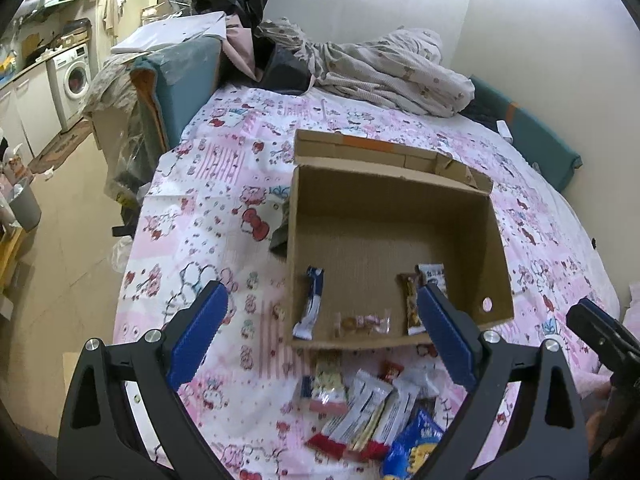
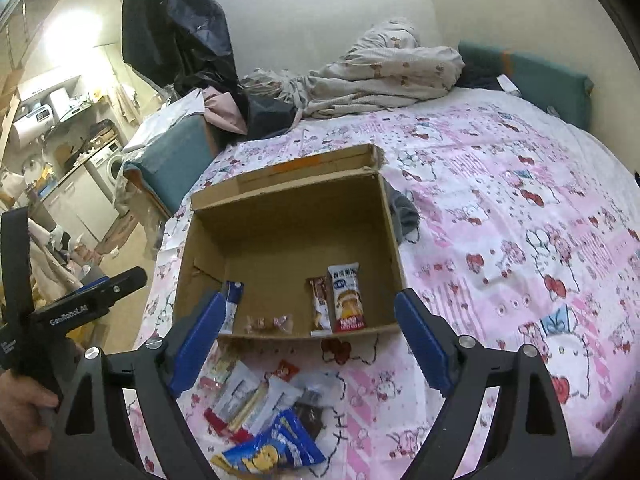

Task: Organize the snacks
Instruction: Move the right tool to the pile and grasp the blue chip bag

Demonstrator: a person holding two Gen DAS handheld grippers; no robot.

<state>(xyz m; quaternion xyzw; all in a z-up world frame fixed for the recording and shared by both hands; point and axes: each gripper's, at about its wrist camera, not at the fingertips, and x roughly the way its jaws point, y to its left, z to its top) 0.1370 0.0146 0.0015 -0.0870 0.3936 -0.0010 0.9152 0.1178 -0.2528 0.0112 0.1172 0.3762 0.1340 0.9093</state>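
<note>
An open cardboard box lies on the pink patterned bed. Along its near wall lie a blue-and-white packet, a clear candy bag, a brown bar and a white-and-red packet. A heap of loose snacks, with a blue bag nearest, sits on the bed in front of the box. My left gripper and my right gripper hover above that heap, both open with nothing between the blue fingers.
A crumpled blanket and dark clothes lie at the bed's far end by the wall. A teal cushion lines the right edge. Left of the bed the floor drops away toward a washing machine and a grey bin.
</note>
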